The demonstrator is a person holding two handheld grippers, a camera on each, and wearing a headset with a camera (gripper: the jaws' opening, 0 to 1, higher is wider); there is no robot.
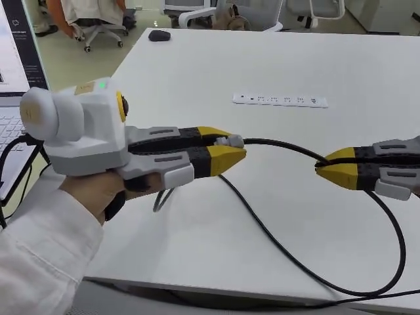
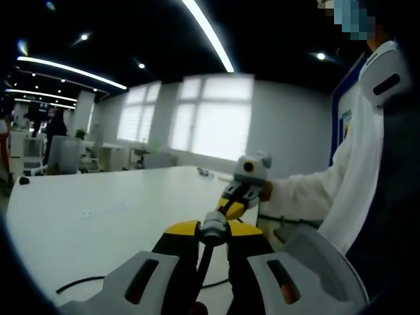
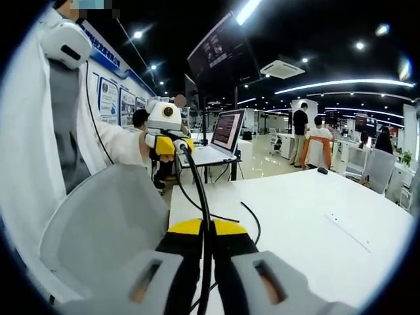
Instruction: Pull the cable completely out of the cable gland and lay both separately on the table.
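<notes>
Holds the left gripper (image 1: 237,149) at 9 o'clock in the head view, yellow tips clenched on a small grey cable gland (image 1: 230,140) that pokes out at the end of the upper jaw. Shows it in the left gripper view as a pale, round metal collar wedged between the tips, with a dark strand running back down between the jaws. Pinches the black cable (image 1: 282,146) with the right gripper (image 1: 320,168) at 3 o'clock, tips closed tight on it. Spans the gap between the two grippers in a shallow arch above the white table (image 1: 262,65), one end seated in the gland, not yet pulled free. Loops on past the right gripper toward 5 o'clock, bends round near the table's near edge and runs back diagonally toward the left gripper. Looks thin, smooth and slightly glossy, round in section. Has a white power strip (image 1: 280,100) lying flat toward 12 o'clock, well apart from both grippers.
</notes>
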